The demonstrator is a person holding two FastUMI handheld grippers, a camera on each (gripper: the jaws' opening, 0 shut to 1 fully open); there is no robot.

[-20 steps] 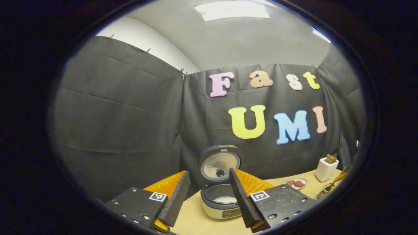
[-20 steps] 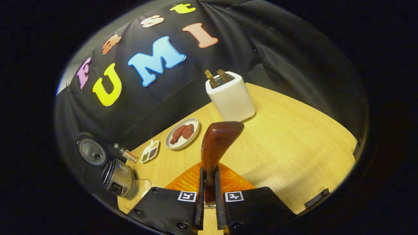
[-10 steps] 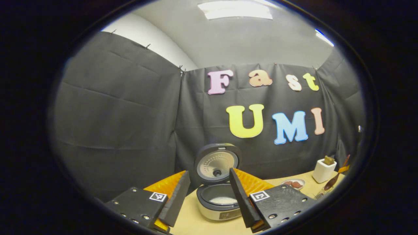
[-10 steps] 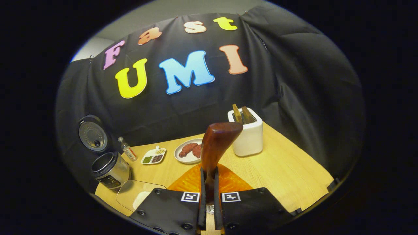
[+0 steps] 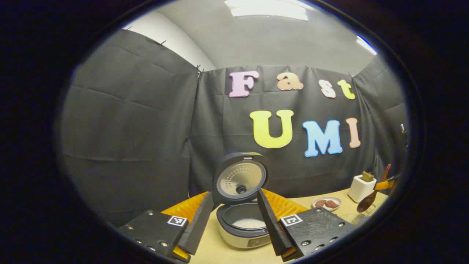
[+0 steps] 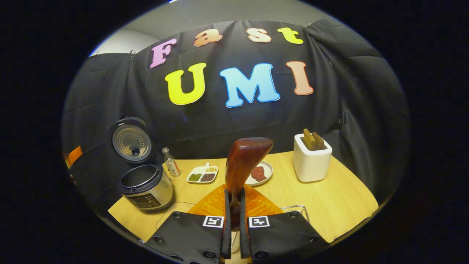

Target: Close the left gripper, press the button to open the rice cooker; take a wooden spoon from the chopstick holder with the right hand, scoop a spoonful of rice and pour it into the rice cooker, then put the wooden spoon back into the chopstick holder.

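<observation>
The rice cooker [image 5: 242,229] stands open with its lid [image 5: 240,178] upright and white rice [image 5: 249,223] in its pot. My left gripper [image 5: 234,193] is open in front of it, holding nothing. Further off at the right edge the wooden spoon [image 5: 368,201] hangs bowl-down beside the white chopstick holder [image 5: 361,188]. In the right gripper view my right gripper [image 6: 234,198] is shut on the wooden spoon [image 6: 243,161], whose bowl stands up above the table. There the open rice cooker [image 6: 146,187] is at the left and the chopstick holder [image 6: 311,161] at the right.
On the wooden table [image 6: 337,205] lie a plate of meat [image 6: 262,172], a divided seasoning dish [image 6: 202,176] and a small bottle [image 6: 170,161]. A clear glass container [image 6: 295,209] sits just under my right gripper. Black cloth walls close the back and sides.
The right gripper, with the spoon, has levelled out and swung left, away from the chopstick holder; the cooker is now nearer the view's middle. The left gripper dipped slightly and stays open.
</observation>
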